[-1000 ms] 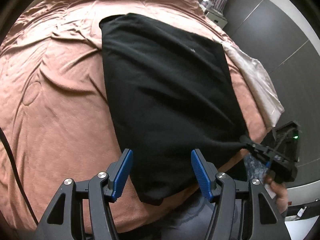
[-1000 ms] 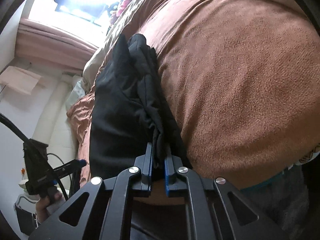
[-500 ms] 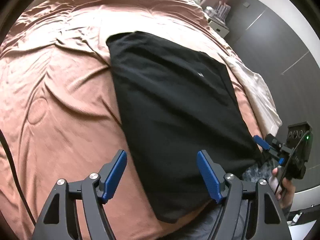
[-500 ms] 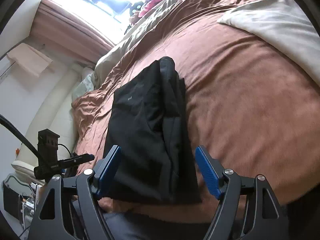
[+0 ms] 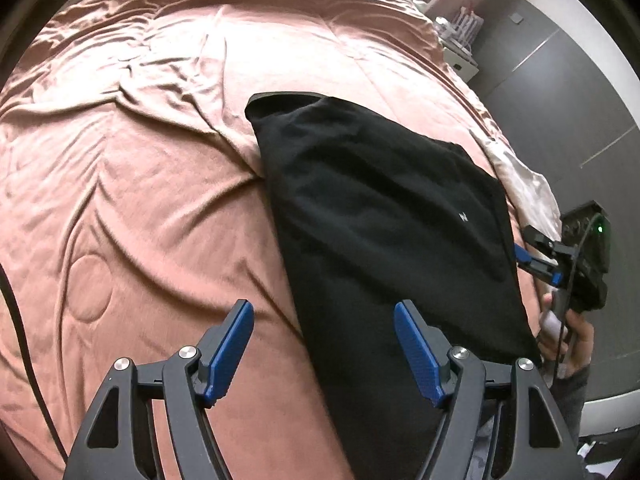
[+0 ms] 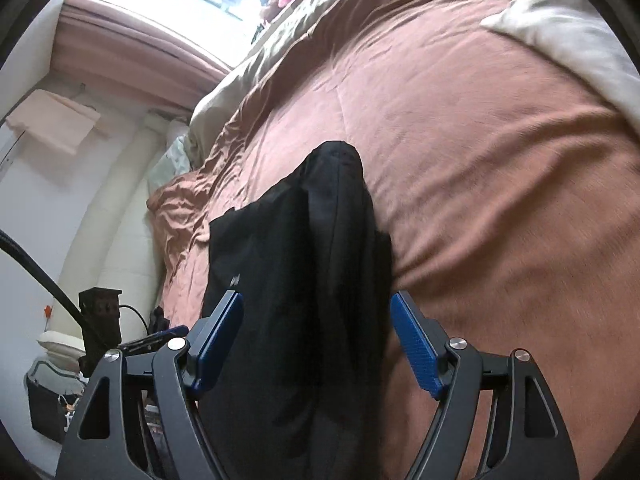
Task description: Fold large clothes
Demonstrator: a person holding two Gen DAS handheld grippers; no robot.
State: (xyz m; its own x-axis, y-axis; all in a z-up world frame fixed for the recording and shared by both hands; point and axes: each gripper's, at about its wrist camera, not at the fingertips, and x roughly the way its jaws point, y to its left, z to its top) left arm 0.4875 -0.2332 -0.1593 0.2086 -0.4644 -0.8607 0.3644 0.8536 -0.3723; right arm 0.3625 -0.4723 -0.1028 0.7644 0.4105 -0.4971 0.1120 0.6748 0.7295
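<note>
Both grippers are hanging over the near edge of the bed right now, jaws spread wide and gripping nothing. The left gripper [image 5: 324,350] is sitting above the near left edge of the black garment [image 5: 384,216], with one blue pad over bare bedspread and the other over the fabric, neither one pressing on it. The right gripper [image 6: 316,344] is straddling the garment's near end with a pad on each side, clear of the cloth as far as I can tell.

Just ahead of both, the garment is lying on the brown bedspread [image 5: 140,160] as a long, fairly neat rectangle, looking like it's already doubled over lengthwise with layered edges running along its right side. Its far end is stretching away toward the middle of the bed.

So I'm guessing we're partway: sides folded in, but it's probably still needing an end-to-end fold or two.
</note>
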